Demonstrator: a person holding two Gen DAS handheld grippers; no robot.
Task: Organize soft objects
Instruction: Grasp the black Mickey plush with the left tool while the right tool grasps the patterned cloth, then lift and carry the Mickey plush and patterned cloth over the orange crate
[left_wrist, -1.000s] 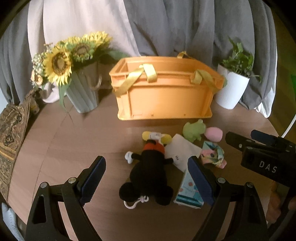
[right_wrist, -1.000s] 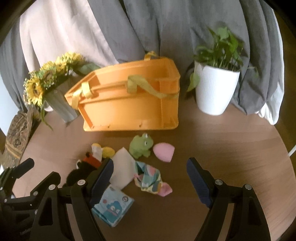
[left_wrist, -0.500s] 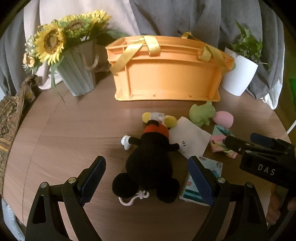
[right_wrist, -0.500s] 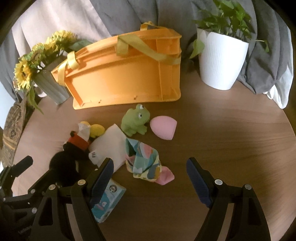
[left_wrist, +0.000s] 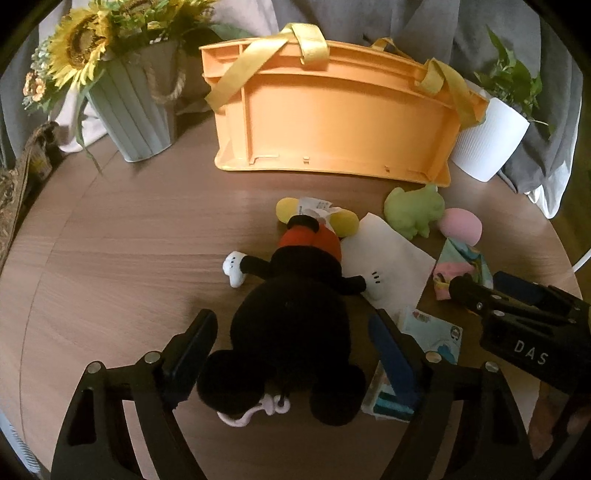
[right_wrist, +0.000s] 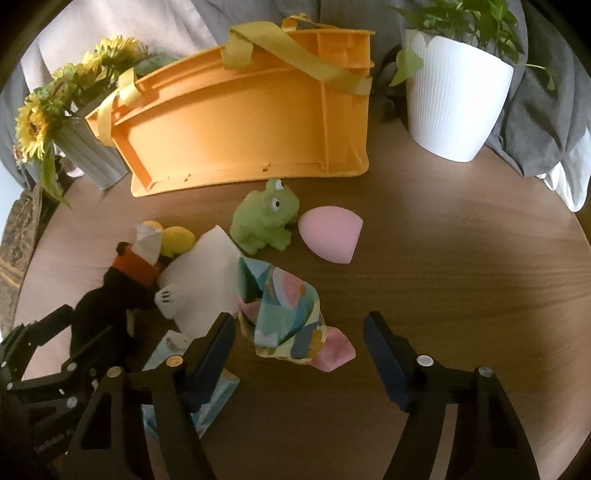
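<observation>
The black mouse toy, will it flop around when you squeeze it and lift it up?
Probably. The black mouse toy looks plush, so its thin arms and yellow feet should dangle. Its big round head likely squashes between the left gripper fingers, and it seems light.

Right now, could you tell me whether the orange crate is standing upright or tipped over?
Upright: the orange crate rests on its base on the table, rim and yellow straps on top.

Black mouse plush (left_wrist: 295, 325) lies face-down beside the patterned cloth bundle (right_wrist: 288, 317).
</observation>
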